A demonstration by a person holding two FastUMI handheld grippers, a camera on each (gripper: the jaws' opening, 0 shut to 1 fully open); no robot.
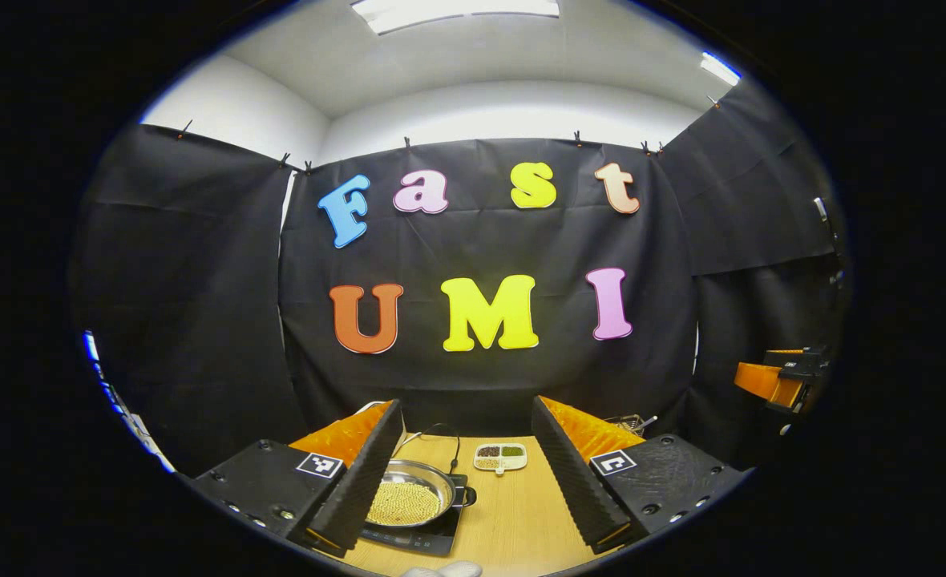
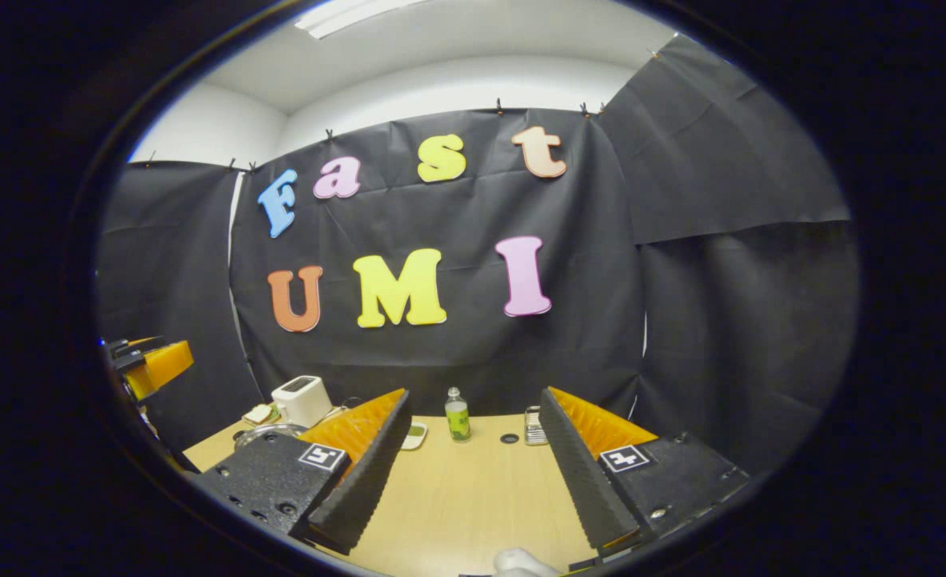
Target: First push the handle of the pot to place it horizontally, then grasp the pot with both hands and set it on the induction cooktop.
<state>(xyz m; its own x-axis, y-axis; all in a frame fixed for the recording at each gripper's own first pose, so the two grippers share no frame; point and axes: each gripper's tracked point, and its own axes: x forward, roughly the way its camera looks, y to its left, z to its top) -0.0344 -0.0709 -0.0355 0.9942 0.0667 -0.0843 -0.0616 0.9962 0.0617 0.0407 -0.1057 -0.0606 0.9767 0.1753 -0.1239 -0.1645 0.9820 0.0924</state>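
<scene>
A round, shiny metal pot (image 1: 409, 501) heaped with pale yellow grains sits on the flat black induction cooktop (image 1: 425, 535) at seven o'clock in the left gripper view, on a light wood-grain table (image 1: 513, 513). The left gripper (image 1: 465, 481) and right gripper (image 2: 473, 473) hang with ridged jaws wide, holding nothing. A green-labelled plastic bottle (image 2: 458, 417) stands at twelve o'clock of the right gripper.

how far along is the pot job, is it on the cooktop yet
It looks done: in the left gripper view the pot, holding yellowish grains, sits on the induction cooktop, its handle stub pointing sideways. Nothing is in hand: the left gripper and right gripper are both open above the table. Nothing visible remains.
</scene>
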